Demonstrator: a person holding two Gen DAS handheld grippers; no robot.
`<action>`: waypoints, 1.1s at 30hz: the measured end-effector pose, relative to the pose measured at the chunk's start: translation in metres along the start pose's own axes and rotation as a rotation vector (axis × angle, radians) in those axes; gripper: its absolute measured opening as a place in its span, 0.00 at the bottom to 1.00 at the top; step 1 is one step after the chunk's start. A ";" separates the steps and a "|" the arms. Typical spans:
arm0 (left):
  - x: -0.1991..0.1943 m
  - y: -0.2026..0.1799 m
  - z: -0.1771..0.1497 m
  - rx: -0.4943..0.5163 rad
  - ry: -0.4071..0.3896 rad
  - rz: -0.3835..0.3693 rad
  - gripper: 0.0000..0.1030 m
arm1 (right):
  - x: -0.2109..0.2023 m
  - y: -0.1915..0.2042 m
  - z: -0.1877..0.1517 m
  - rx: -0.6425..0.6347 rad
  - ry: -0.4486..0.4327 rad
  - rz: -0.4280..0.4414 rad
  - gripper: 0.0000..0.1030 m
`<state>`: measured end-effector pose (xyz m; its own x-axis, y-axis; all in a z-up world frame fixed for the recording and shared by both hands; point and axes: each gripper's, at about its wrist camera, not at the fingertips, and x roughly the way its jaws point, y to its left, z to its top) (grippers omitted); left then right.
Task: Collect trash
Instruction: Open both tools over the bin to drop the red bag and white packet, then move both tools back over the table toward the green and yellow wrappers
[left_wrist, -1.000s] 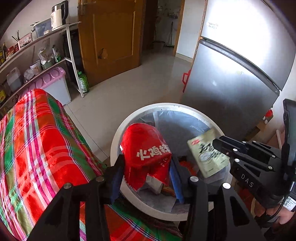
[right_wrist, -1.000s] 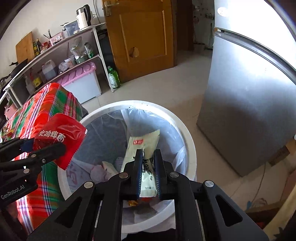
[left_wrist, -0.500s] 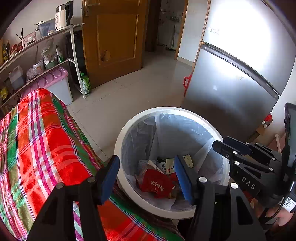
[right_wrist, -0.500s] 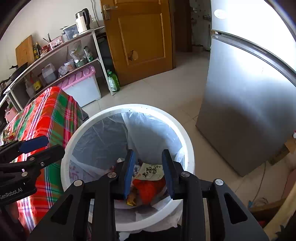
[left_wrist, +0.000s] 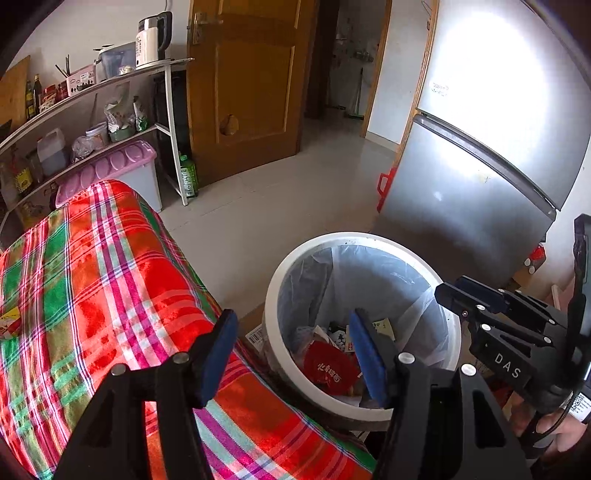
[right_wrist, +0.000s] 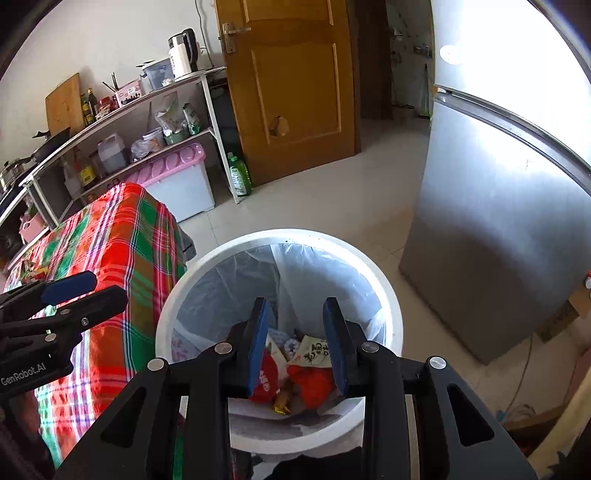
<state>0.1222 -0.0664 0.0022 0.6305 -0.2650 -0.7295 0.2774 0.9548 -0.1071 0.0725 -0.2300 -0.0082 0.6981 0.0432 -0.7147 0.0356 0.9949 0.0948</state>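
Jaws of the left gripper (left_wrist: 290, 338) stand apart with nothing between them, having just been opening. From the left wrist view it hangs over the edge where the plaid-covered tabletop (left_wrist: 92, 266) meets the white trash bin (left_wrist: 273, 291). Bin is lined with a clear plastic bag (left_wrist: 369, 273). Red snack wrapper (left_wrist: 328, 367) lies at the bottom among other scraps, a pale wrapper (left_wrist: 382, 325) partly hidden behind the right blue pad. Right gripper (left_wrist: 448, 291) shows at the right side, just above the bin rim. Silver fridge (left_wrist: 480, 177) stands behind the bin, brown door (left_wrist: 251, 85) and a shelf (left_wrist: 110, 107) with a kettle (left_wrist: 151, 40) further back.

Right wrist view: jaws of the right gripper (right_wrist: 297, 310) parted, empty, having just been opening, positioned directly above the trash bin (right_wrist: 384, 291). Down inside, the red snack wrapper (right_wrist: 267, 376) and a pale wrapper (right_wrist: 314, 352) with dark characters lie on the pile, clear of both pads. Left gripper (right_wrist: 86, 286) sits at the left, over the tabletop (right_wrist: 122, 229). More litter on the tabletop's far left end, too small to tell what. Green bottle (right_wrist: 238, 175) stands on the floor by the shelf leg.
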 end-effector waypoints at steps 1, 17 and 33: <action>-0.002 0.003 0.000 -0.005 -0.002 0.004 0.63 | -0.001 0.003 0.000 -0.003 -0.003 0.005 0.31; -0.040 0.071 -0.009 -0.099 -0.060 0.102 0.65 | -0.009 0.054 0.014 -0.078 -0.049 0.087 0.32; -0.086 0.162 -0.036 -0.230 -0.104 0.237 0.66 | -0.001 0.154 0.028 -0.189 -0.054 0.242 0.45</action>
<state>0.0869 0.1155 0.0235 0.7315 -0.0337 -0.6810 -0.0484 0.9937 -0.1011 0.0976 -0.0799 0.0264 0.7071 0.2813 -0.6487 -0.2666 0.9558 0.1239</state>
